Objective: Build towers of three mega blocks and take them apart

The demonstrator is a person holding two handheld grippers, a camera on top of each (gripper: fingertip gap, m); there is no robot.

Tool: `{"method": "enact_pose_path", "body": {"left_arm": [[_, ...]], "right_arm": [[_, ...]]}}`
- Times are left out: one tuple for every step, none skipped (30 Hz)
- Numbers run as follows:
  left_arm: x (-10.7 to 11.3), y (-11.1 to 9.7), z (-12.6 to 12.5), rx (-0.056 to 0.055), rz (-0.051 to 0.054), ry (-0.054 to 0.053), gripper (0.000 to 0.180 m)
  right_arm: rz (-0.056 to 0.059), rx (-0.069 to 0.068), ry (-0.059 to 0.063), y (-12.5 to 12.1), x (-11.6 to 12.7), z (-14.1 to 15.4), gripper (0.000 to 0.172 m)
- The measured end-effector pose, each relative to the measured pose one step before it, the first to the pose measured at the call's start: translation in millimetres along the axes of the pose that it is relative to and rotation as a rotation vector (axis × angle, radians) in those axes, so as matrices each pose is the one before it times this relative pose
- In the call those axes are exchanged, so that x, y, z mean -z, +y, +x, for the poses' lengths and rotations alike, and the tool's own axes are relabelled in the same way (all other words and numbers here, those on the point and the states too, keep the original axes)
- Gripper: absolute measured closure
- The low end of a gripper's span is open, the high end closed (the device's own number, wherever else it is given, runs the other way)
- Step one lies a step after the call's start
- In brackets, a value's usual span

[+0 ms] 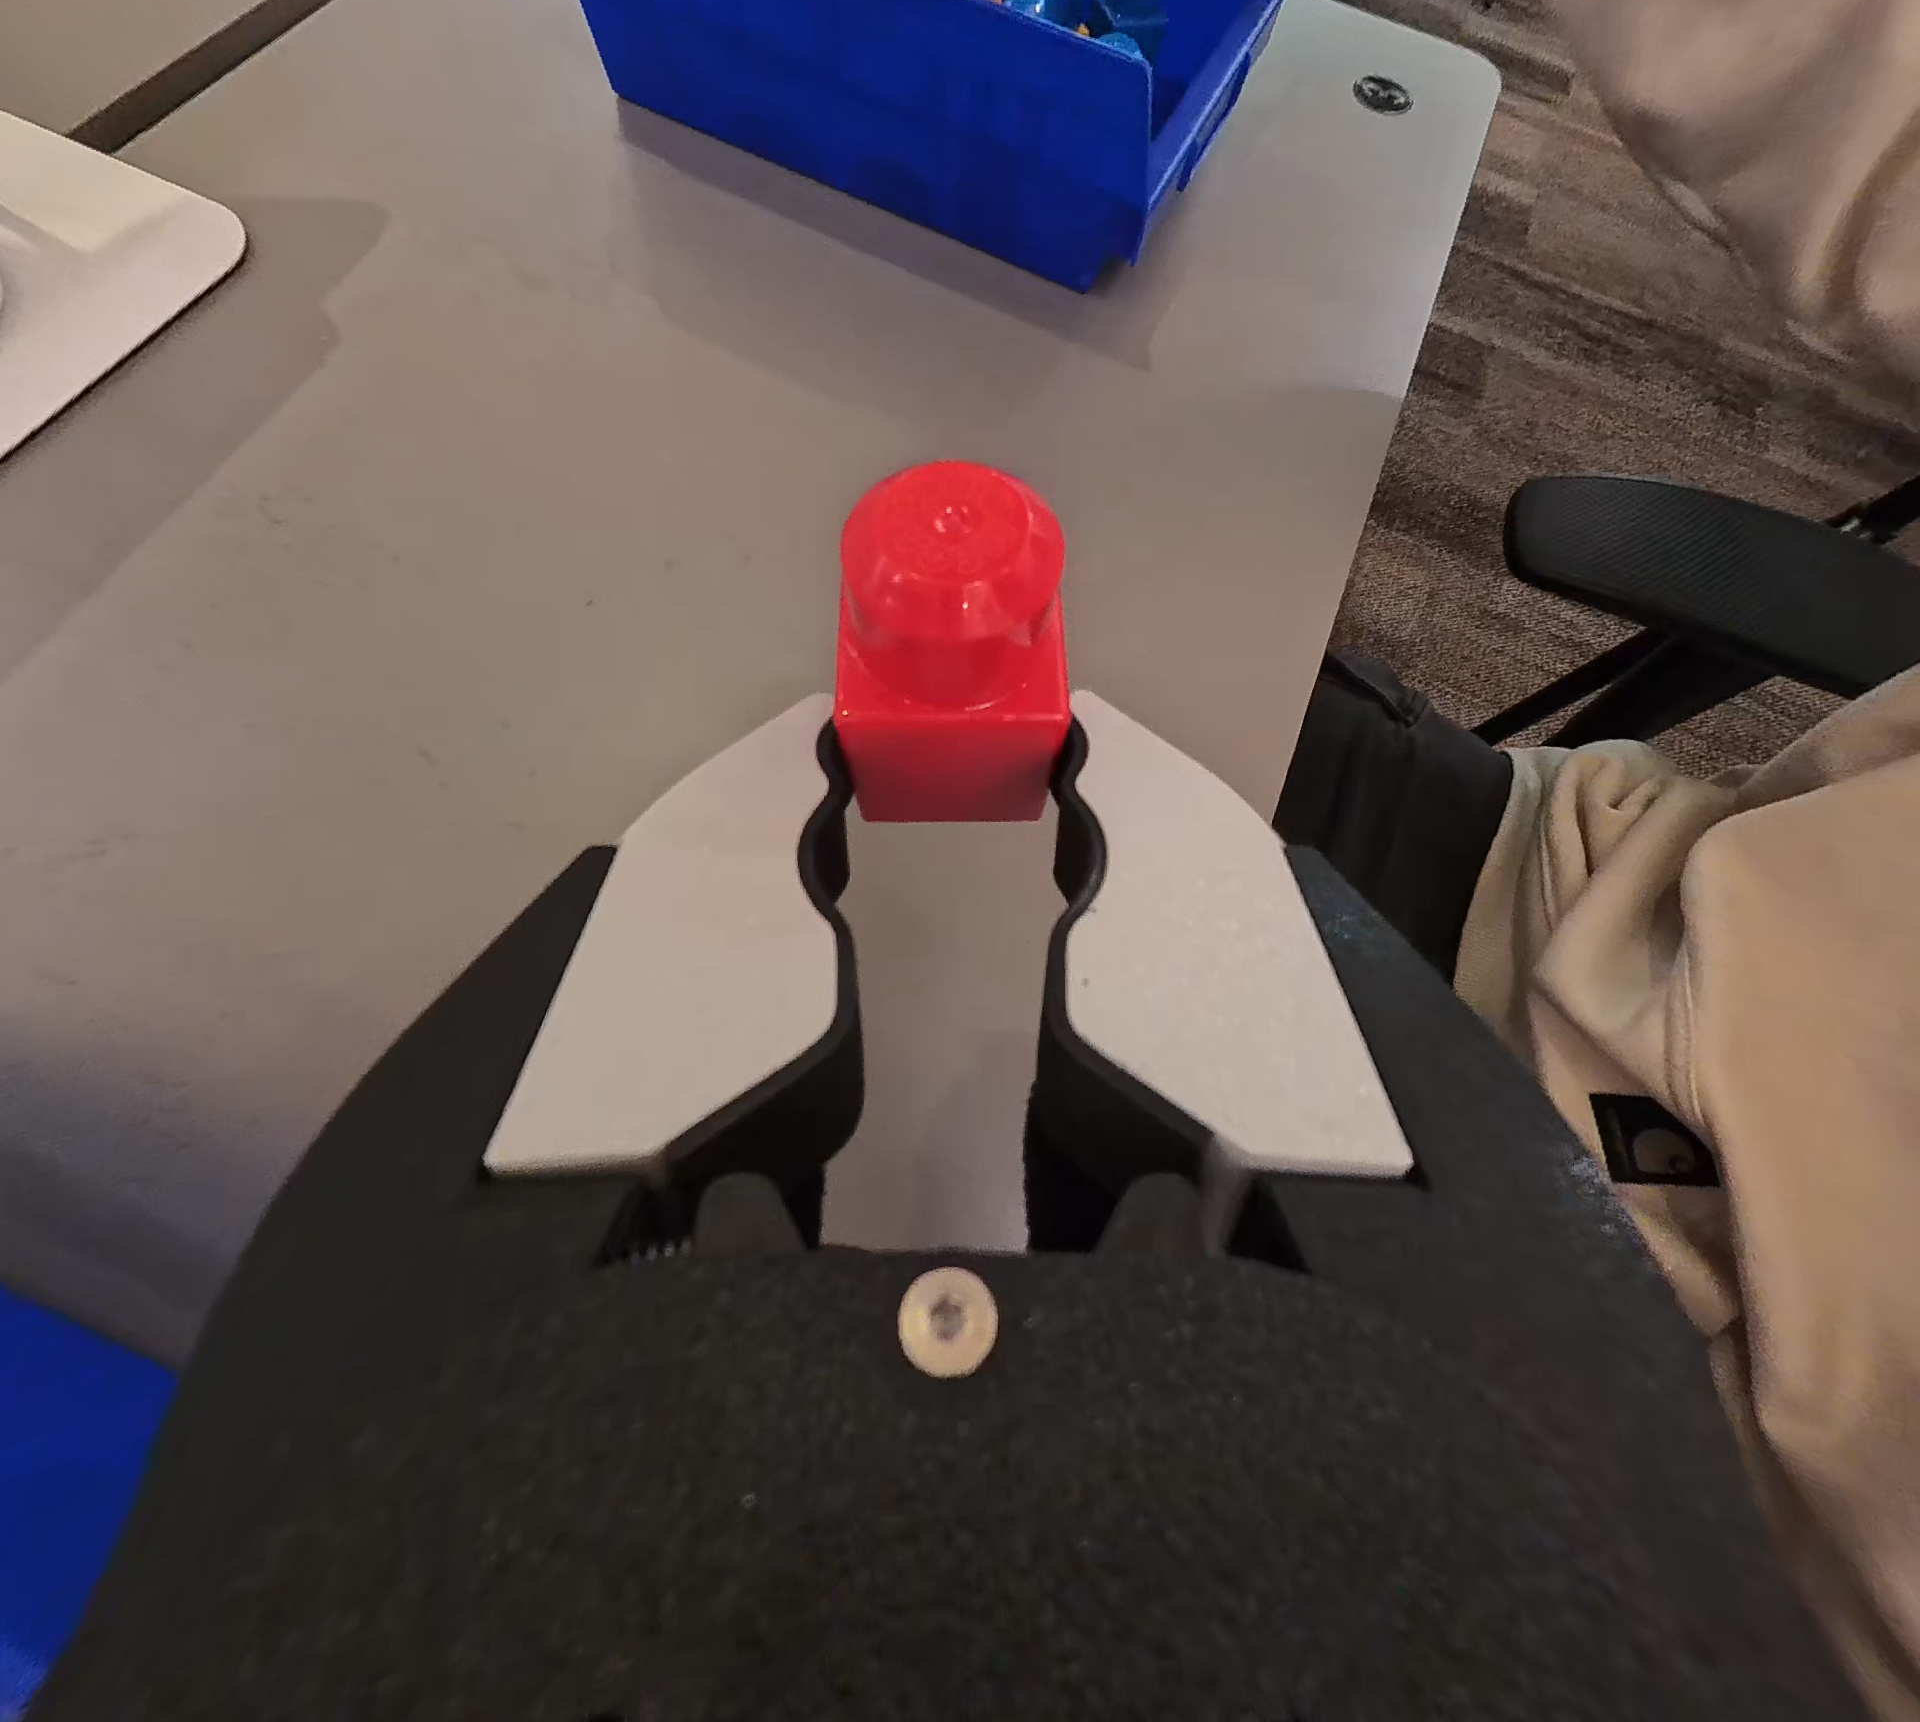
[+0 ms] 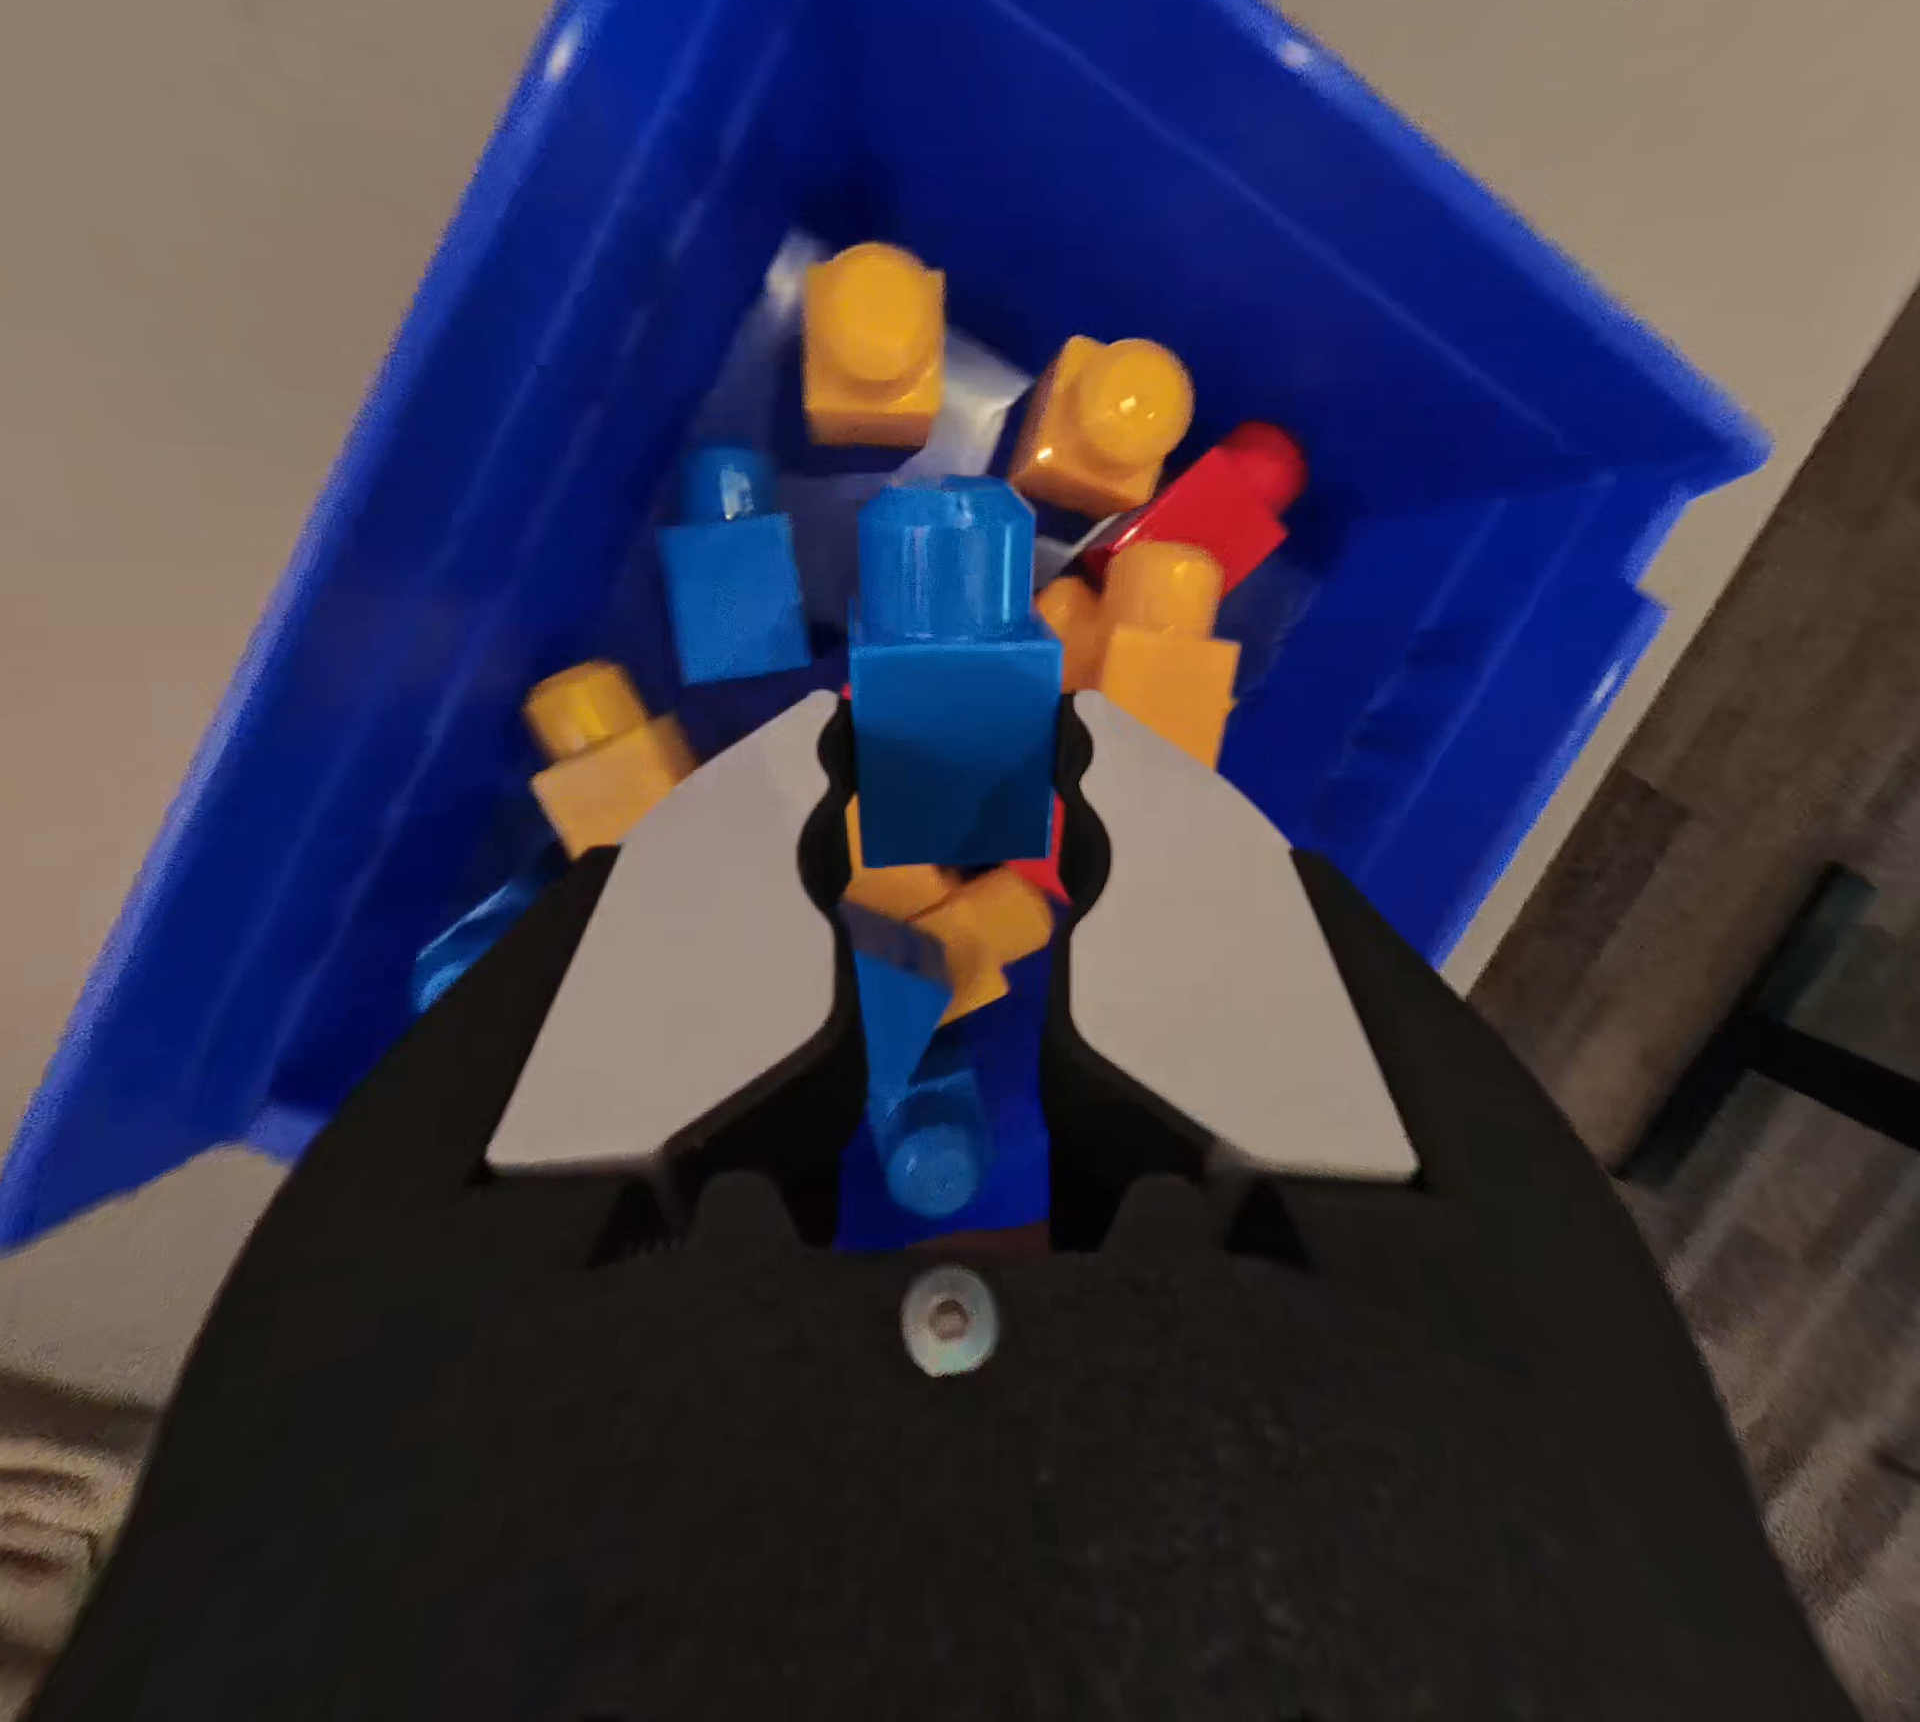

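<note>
Left tongs [image 1: 951, 753] clamp a red block [image 1: 951, 685] above the desk [image 1: 520, 529]; right tongs [image 2: 956, 768] grip a blue block [image 2: 951, 696] over the blue bin [image 2: 1195, 218] of blocks.

gripper body [image 1: 951, 737]: chunky matte black shell, one silver screw [image 1: 947, 1322]
fingers [image 1: 717, 924]: light grey plates, wavy black pads
sleeve [image 1: 1714, 997]: beige hoodie
</note>
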State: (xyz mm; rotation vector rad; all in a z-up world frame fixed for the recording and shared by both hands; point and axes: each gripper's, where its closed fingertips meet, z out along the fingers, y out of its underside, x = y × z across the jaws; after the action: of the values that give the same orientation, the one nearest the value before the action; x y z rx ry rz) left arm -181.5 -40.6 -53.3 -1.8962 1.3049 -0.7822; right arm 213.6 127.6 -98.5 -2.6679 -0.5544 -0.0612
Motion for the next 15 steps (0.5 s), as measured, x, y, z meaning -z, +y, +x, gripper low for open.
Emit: {"method": "enact_pose_path", "body": {"left_arm": [[-0.73,1.1,1.0,-0.0015,-0.0055,0.0034,0.144],[-0.56,0.86,0.76,-0.0016,-0.0027,0.0025,0.144],[-0.79,0.86,0.38,-0.001,-0.0021,0.0016,0.144],[-0.76,1.33,0.13,0.0001,-0.0053,0.0021,0.144],[-0.8,1.47,-0.41,0.0003,-0.0063,0.0001,0.144],[-0.82,1.36,-0.67,0.0,-0.0055,0.0,0.144],[-0.76,1.13,-0.89,0.0008,-0.0039,-0.0003,0.144],[-0.72,0.97,-1.09,0.0021,-0.0018,-0.0004,0.144],[-0.82,1.35,-0.91,0.0022,-0.0048,0.0021,0.144],[-0.87,1.45,-1.3,0.0015,-0.0053,0.0003,0.144],[-0.9,1.42,-1.56,0.0019,-0.0038,-0.0007,0.144],[-0.81,1.41,-1.49,0.0035,-0.0032,0.0002,0.144],[-1.01,1.53,-1.34,0.0055,-0.0038,0.0016,0.144],[-1.1,1.24,-1.2,0.0056,-0.0028,0.0024,0.144],[-1.08,1.06,-0.92,0.0048,-0.0014,0.0028,0.144]], "right_arm": [[-0.0023,-0.0117,0.0132,-7.66,-4.53,6.64,0.135],[0.0,-0.0098,0.0079,-7.9,-4.42,5.54,0.135],[-0.0153,-0.0128,0.0026,-5.66,-5.2,4.54,0.135],[-0.0272,-0.0075,-0.0044,-3.94,-5.65,2.81,0.135],[-0.0265,-0.0013,-0.0031,-3.7,-5.65,2.23,0.135],[-0.0293,0.0022,0.0011,-3.02,-5.32,2.53,0.135],[-0.027,0.0019,0.0108,-2.94,-4.49,3.98,0.135],[-0.0204,0.0002,0.0148,-3.37,-3.87,4.67,0.135],[-0.0145,0.0028,0.0042,-3.57,-3.09,2.58,0.135],[-0.0126,0.0014,-0.0032,-2.81,-2.92,1.02,0.135],[-0.0172,-0.0008,-0.0095,-1.4,-3.15,-0.52,0.135],[-0.0209,0.0051,-0.0193,0.39,-3.86,-2.56,0.135],[-0.0192,0.006,-0.0043,0.91,-3.58,-0.53,0.135],[-0.0092,-0.0015,0.0206,0.88,-2.31,3.15,0.134],[-0.012,0.0012,0.0231,1.78,-1.28,3.57,0.13]]}}
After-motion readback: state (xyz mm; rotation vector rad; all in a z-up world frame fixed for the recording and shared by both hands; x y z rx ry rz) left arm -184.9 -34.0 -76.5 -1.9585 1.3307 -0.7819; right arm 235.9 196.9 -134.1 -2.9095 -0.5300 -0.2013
